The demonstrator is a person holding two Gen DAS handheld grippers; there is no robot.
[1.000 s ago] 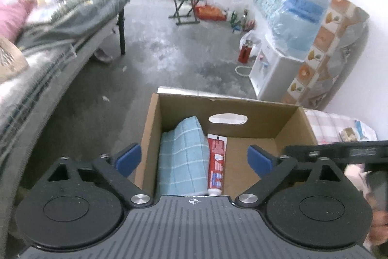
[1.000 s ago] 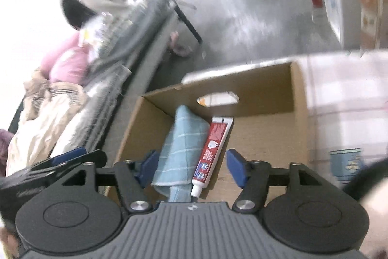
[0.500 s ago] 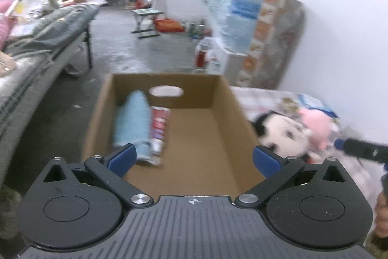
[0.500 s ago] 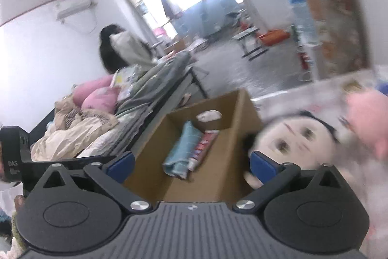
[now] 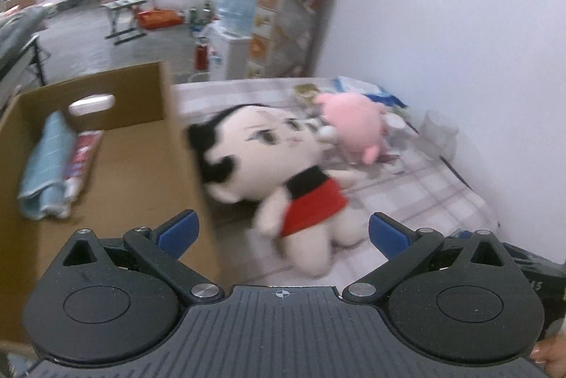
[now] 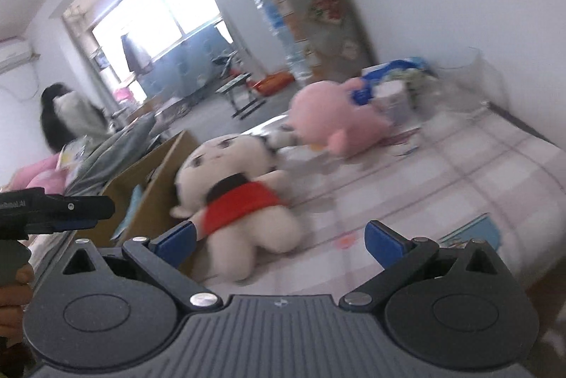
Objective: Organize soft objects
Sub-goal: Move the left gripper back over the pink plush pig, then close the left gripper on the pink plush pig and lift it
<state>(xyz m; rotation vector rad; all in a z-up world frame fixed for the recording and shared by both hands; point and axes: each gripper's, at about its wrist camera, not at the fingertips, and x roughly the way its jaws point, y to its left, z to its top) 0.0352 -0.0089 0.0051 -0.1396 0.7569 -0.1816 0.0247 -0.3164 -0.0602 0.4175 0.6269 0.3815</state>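
Note:
A doll (image 5: 269,162) with black hair and a red dress lies on the checked bedsheet, right beside the cardboard box (image 5: 148,84). It also shows in the right wrist view (image 6: 240,197). A pink plush (image 5: 350,126) lies just behind it, and shows in the right wrist view (image 6: 329,119) too. The box holds a folded blue cloth (image 5: 46,162) and a toothpaste tube (image 5: 79,162). My left gripper (image 5: 281,233) is open and empty, just short of the doll's legs. My right gripper (image 6: 279,240) is open and empty, near the doll's legs.
The checked bedsheet (image 5: 424,194) runs to the white wall. A clear plastic container (image 6: 477,84) and blue packets (image 5: 361,87) lie behind the plush. A booklet (image 6: 470,233) lies at the right. A water dispenser (image 5: 237,3) stands beyond the bed. A person (image 6: 67,116) stands far left.
Both grippers have swung right, away from above the box toward the doll and pink plush on the bed. Both stay open and empty.

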